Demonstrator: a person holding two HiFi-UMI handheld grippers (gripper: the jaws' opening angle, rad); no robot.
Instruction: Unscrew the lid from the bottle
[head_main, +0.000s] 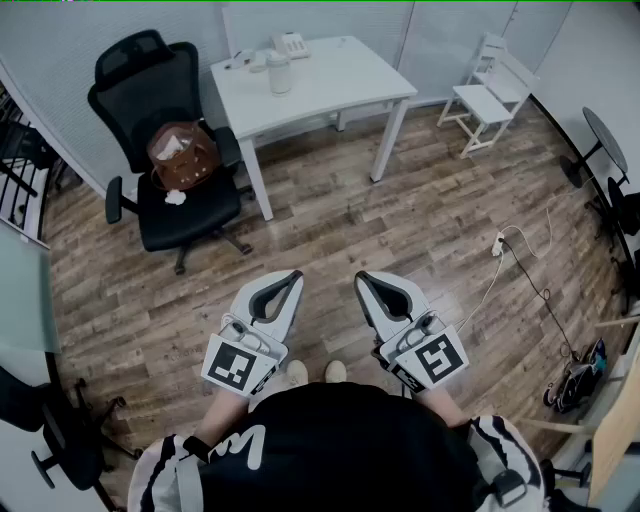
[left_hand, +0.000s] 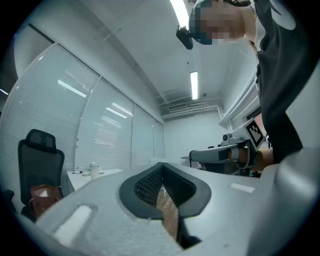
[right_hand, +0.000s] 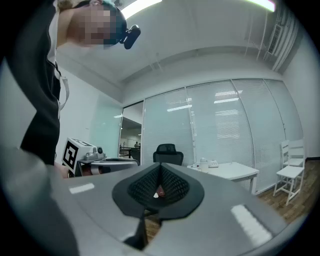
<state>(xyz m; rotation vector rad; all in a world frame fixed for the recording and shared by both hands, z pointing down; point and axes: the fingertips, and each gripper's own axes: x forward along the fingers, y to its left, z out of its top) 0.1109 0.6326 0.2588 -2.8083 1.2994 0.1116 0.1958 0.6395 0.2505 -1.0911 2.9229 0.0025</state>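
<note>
Pale plastic bottle (head_main: 279, 72), lid hard to make out, stands well apart; grey left gripper (head_main: 293, 278) and right gripper (head_main: 362, 280), clenched empty, might topple it arriving unopened

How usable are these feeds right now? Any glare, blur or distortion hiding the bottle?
Head view: evenly lit and sharp, fisheye curving the edges; the bottle on the white table is small but clear. Left gripper view: heavy barrel distortion, dark corners, ceiling light glaring, streaks reflected on the glass wall. Right gripper view: same vignette, bright strip light overhead.
</note>
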